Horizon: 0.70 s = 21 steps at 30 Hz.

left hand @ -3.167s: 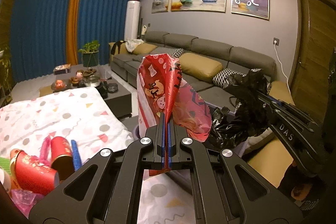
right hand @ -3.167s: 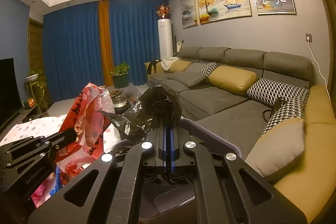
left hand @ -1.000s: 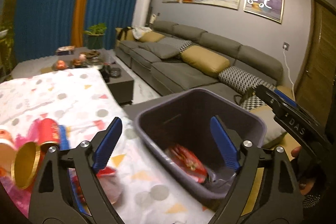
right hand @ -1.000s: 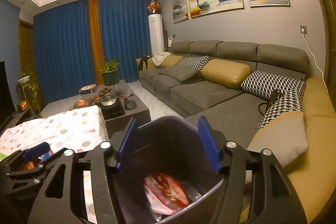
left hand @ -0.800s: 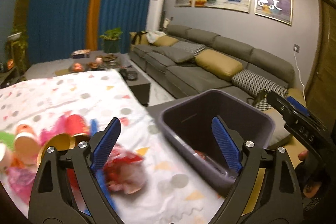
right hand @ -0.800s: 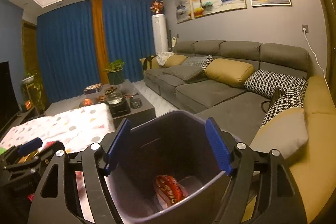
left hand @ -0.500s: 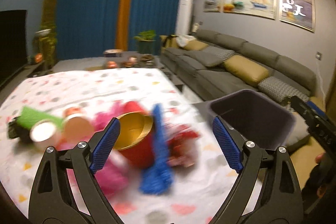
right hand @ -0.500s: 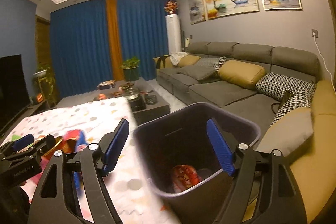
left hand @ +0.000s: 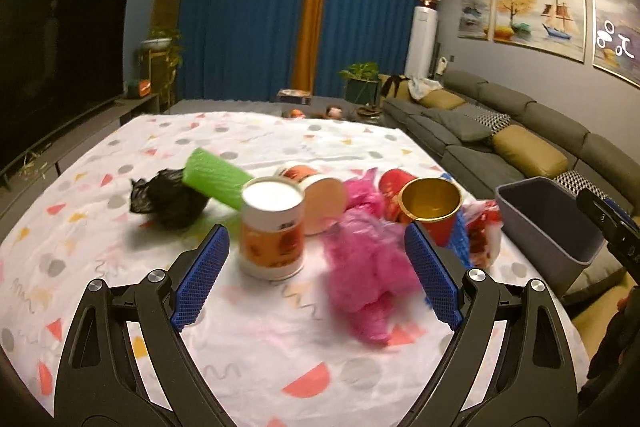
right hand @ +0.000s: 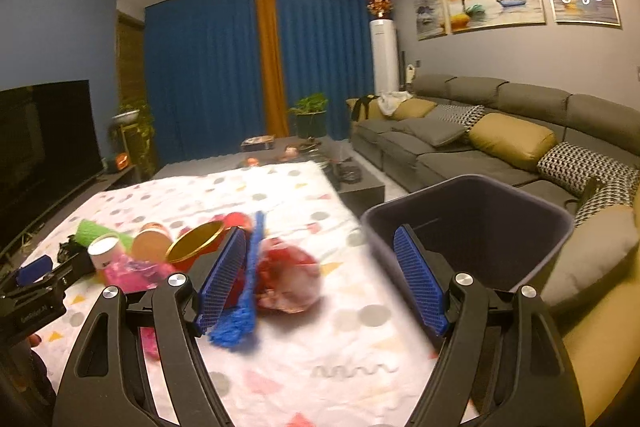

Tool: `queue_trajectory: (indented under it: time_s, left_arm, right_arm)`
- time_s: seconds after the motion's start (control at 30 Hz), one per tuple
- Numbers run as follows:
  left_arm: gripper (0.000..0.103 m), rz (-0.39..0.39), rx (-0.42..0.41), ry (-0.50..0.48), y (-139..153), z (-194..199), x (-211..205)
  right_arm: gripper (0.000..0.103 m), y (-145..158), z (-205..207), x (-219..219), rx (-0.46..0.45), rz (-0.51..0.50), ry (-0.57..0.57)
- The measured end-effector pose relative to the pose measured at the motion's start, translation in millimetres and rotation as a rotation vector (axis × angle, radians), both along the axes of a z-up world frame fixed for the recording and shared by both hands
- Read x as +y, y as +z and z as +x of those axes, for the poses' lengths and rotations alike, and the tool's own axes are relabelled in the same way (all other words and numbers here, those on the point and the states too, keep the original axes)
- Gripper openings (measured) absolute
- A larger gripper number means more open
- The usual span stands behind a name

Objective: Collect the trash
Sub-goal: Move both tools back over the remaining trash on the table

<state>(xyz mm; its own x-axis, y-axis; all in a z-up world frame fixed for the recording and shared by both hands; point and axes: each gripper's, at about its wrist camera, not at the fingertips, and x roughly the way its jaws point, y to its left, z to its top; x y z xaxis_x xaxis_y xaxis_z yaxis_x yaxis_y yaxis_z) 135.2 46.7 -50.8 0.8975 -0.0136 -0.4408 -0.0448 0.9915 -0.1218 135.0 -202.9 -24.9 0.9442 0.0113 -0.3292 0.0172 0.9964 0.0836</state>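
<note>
My left gripper (left hand: 316, 247) is open just above the patterned tablecloth (left hand: 248, 339). An upright orange-and-white canister (left hand: 272, 231) and a crumpled pink bag (left hand: 368, 267) lie ahead between its fingers, untouched. Behind them are a black bag (left hand: 168, 201), a green roll (left hand: 216, 177), a tipped paper cup (left hand: 320, 195) and a red cup with a gold inside (left hand: 430, 203). My right gripper (right hand: 320, 243) is open and holds nothing. It hangs over a blue mesh strip (right hand: 248, 287) and a red crumpled bag (right hand: 288, 279). The dark bin (right hand: 460, 181) stands at the table's right edge.
A grey sofa (right hand: 460, 147) with yellow cushions runs along the right wall. A dark TV (left hand: 52, 67) stands at the left. A low coffee table (right hand: 304, 151) and potted plants sit beyond the far table edge, before blue curtains.
Both grippers, earlier shut on a red bag and a black bag, stand open, and a red bag lay in the bin. Both views have swung left from the bin to the litter.
</note>
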Motion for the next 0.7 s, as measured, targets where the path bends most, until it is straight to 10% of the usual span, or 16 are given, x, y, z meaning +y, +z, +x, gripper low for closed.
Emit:
queue_trajectory:
  time_s: [0.7]
  left_arm:
    - [0.079,-0.015,0.099,-0.082,-21,43,-31]
  right_arm:
    - [0.076,-16,20,29,0.039,-0.036,0.061]
